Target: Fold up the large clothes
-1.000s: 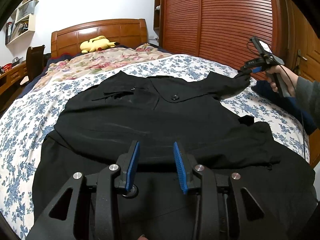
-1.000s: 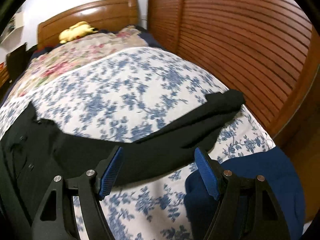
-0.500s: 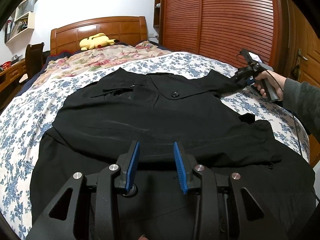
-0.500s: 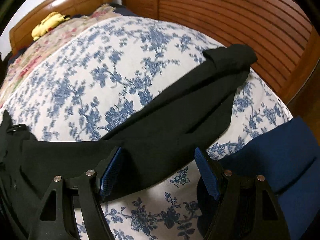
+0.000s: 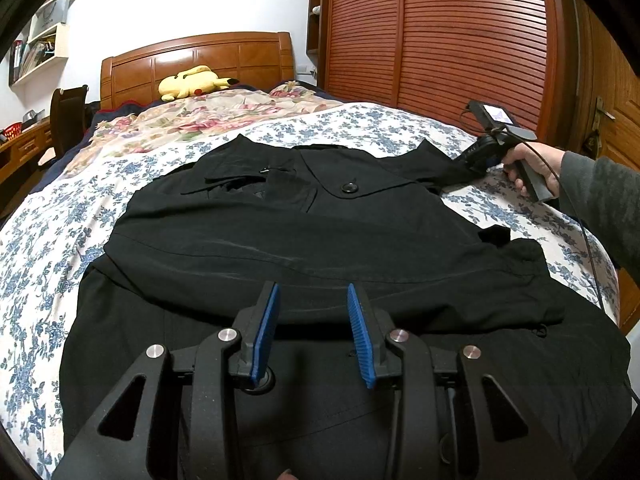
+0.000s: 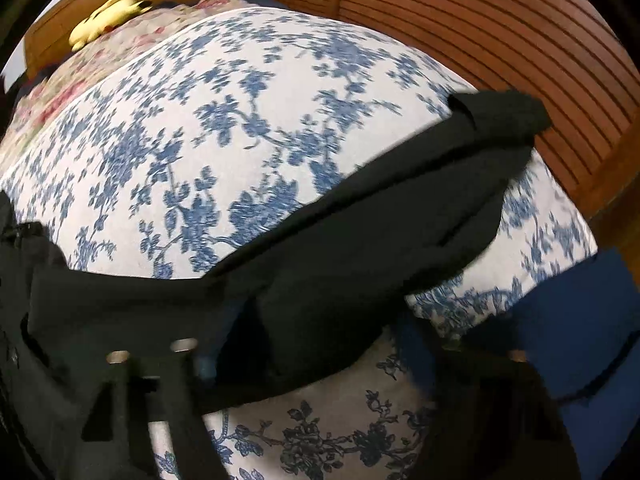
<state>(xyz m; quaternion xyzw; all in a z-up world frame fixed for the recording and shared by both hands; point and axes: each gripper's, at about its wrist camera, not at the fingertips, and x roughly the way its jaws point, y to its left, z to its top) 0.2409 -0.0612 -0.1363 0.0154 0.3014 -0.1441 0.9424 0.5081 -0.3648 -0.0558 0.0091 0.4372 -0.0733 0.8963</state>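
A large black coat (image 5: pixel 312 248) lies spread on the bed, front up, with one sleeve folded across its body. My left gripper (image 5: pixel 314 332) is open and empty, low over the coat's lower half. My right gripper (image 5: pixel 466 162) is down at the coat's other sleeve (image 6: pixel 360 240), which stretches out to the bed's right edge. In the right wrist view the sleeve cloth lies between and over my fingers (image 6: pixel 204 364), and the picture is blurred, so the jaw gap is hidden.
The bed has a blue-flowered white cover (image 5: pixel 360 124). A yellow plush toy (image 5: pixel 192 82) sits by the wooden headboard. A slatted wooden wardrobe (image 5: pixel 460 40) stands right of the bed. A dark blue cloth (image 6: pixel 580 320) lies at the bed's right edge.
My right gripper has come down from above the bed onto the outstretched sleeve, and the cloth now fills the space between its fingers. My left gripper has barely moved.
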